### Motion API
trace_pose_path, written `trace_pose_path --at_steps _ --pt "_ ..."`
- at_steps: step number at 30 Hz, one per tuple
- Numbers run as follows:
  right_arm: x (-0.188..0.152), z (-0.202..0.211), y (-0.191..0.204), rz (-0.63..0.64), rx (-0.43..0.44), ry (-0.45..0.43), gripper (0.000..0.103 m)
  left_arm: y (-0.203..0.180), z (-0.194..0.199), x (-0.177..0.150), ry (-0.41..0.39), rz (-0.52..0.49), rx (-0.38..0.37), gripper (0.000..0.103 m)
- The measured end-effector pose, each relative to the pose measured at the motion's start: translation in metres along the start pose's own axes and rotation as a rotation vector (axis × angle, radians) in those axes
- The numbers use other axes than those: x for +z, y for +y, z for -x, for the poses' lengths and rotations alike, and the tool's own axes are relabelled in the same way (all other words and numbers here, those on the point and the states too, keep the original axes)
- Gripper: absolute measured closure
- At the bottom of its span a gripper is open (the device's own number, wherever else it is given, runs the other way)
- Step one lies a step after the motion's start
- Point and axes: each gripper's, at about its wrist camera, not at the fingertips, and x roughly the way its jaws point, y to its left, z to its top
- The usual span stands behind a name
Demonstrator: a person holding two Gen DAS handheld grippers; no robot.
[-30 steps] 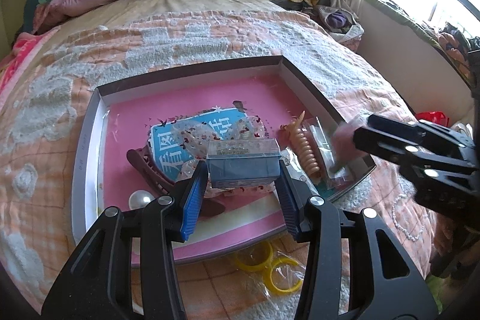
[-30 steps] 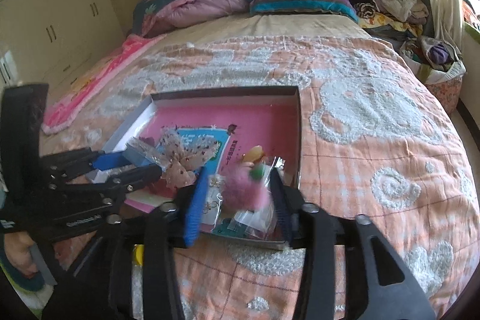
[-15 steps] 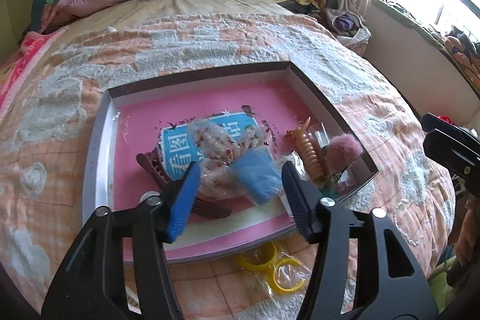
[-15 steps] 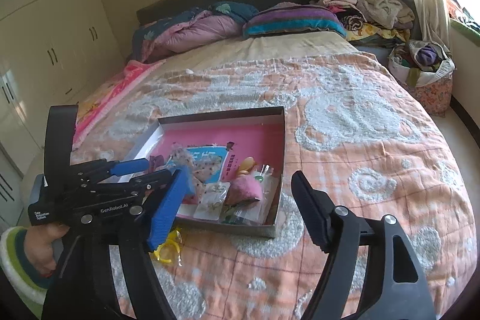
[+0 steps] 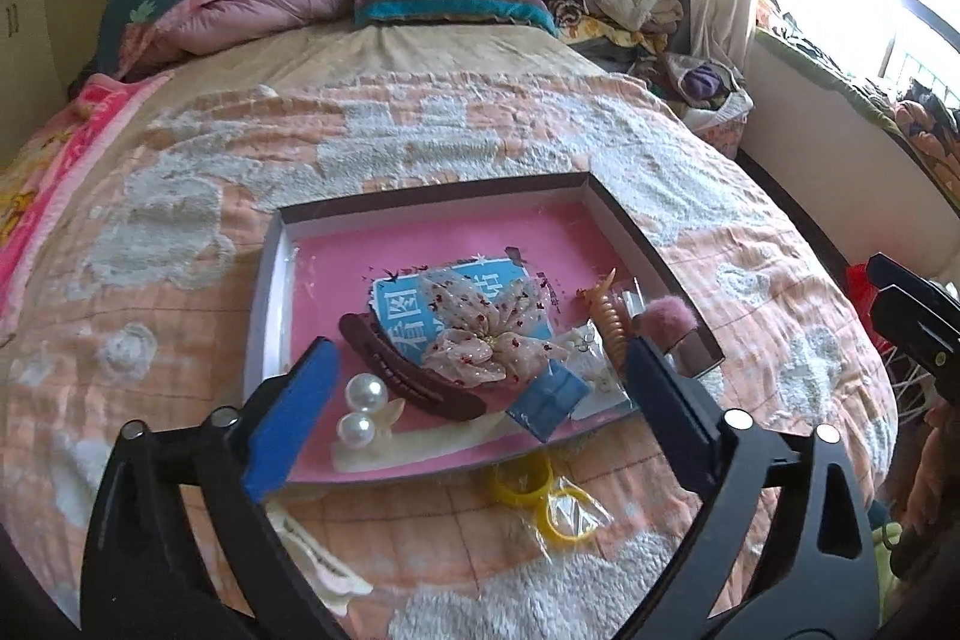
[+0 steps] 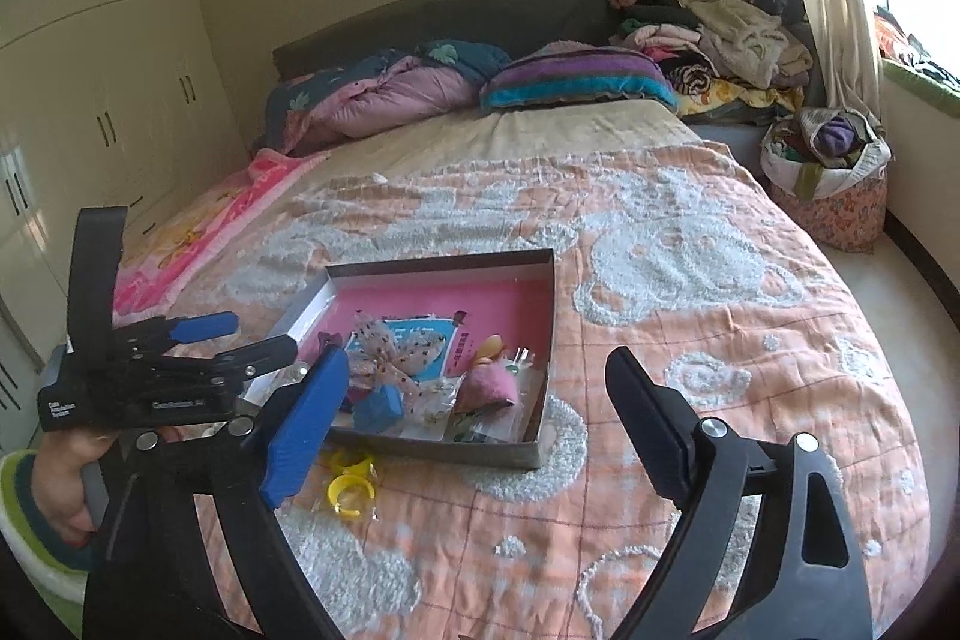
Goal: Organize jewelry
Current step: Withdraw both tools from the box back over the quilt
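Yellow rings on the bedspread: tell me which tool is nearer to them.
Left. The left tool, open and empty, hangs over the box's near edge just above the yellow rings. The right tool, also open, sits farther back, off to their right.

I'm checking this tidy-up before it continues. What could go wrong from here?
1. The small blue packet leans at the shallow pink-lined box's near edge; a nudge might tip it out.
2. The yellow plastic rings lie outside on the blanket, easily missed.
3. Both claws stand open, holding nothing.
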Motion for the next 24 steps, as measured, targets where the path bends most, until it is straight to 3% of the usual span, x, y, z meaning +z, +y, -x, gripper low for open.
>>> trace_pose_path --at_steps 24 --pt "0.006 0.077 0.033 0.078 -0.006 -0.131 0.013 0.019 0.094 -0.029 -0.101 0.015 0.092 0.009"
